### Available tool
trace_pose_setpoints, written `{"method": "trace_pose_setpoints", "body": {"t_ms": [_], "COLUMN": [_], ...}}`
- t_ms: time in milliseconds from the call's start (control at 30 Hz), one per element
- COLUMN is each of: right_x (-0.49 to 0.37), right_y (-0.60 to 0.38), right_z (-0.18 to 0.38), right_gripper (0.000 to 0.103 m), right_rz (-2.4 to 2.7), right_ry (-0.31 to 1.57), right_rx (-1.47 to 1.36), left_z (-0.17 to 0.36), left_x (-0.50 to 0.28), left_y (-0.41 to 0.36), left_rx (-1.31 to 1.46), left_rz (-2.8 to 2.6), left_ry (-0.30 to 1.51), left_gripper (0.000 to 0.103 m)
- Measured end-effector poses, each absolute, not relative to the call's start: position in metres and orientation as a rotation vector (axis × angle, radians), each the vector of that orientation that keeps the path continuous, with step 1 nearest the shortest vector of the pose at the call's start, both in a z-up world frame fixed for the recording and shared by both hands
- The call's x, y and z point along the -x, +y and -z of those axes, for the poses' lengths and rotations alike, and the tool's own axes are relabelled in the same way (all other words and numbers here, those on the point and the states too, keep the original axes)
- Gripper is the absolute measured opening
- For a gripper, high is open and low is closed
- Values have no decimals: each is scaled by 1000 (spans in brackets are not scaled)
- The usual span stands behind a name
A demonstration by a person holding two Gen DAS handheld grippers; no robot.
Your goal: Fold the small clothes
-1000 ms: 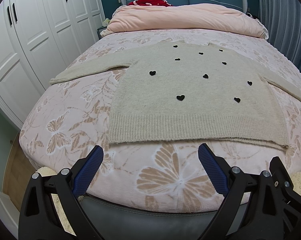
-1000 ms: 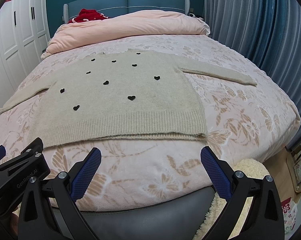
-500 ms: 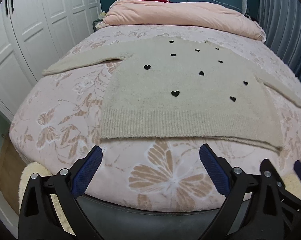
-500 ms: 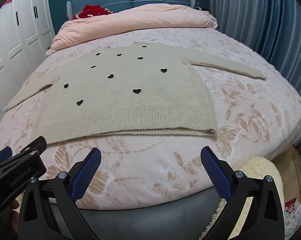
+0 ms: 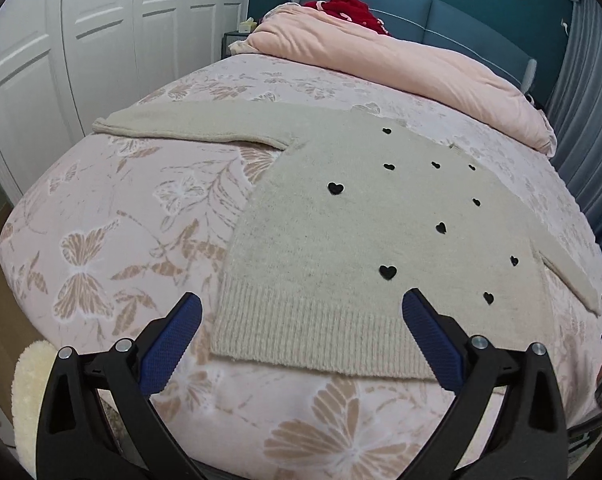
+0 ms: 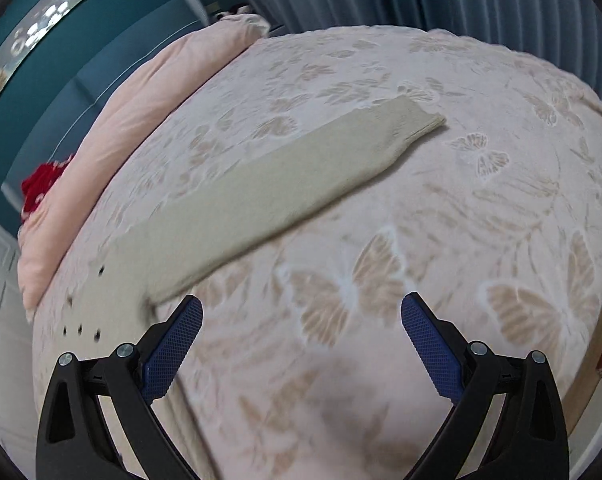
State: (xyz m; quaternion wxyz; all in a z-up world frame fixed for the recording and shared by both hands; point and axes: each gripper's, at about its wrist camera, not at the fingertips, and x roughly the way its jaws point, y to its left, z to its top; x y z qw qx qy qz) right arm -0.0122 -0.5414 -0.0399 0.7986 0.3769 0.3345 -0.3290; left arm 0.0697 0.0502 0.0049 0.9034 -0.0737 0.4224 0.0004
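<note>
Sweater (image 5: 365, 240) flat on bed (image 5: 113, 216), ten black hearts (image 5: 335, 188), two sleeves (image 6: 285, 184)

Bed (image 5: 113, 216) w/ pink butterfly-print cover, beige sweater (image 5: 361, 216) spread flat on it, pink duvet (image 5: 401, 60) bunched at headboard end

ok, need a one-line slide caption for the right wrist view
Open right gripper over the butterfly-print bedspread, pointing past the beige sweater's outstretched sleeve; nothing between its fingers.
</note>
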Motion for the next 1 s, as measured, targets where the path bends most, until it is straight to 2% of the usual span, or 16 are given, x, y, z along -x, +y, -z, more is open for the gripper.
{"method": "trace_pose_setpoints", "body": {"t_ms": [133,333,367,400,433,467,600,700,767,833,900,1000], "right_x": [-3,-23,-27,-34,-42,-50,-96,-161,-200,-236,-263,-275], "right_y": [-612,-669,-674,-678,-681,-681,-634,-540,-462,-383,-319,-270], "right_z": [70,94,94,93,91,88,14,-49,-70,-65,-40,7], "right_gripper": [95,81,70,43,26,14,13,13,14,18,31,31], "right_rz": [798,843,847,832,817,803,537,201,-13,-192,-268,-260], "right_ry": [693,618,606,606,624,636,409,408,458,547,655,767], "right_rx": [-975,-1105,-1109,-1106,-1101,-1097,-972,-788,-675,-596,-512,-465], "left_z": [4,18,20,22,23,23,21,16,10,5,1,1], "left_x": [-83,-102,-106,-109,-112,-115,-124,-131,-137,-145,-155,-178], "left_y": [34,21,21,21,21,21,26,30,31,31,32,35], "left_rx": [123,148,156,167,176,187,242,301,329,353,385,435], "left_rz": [11,47,51,56,59,61,73,96,106,109,123,151], "left_ry": [889,940,950,958,965,969,950,925,906,891,887,913], "left_gripper": [98,98,98,98,98,98,98,98,98,98,98,98]}}
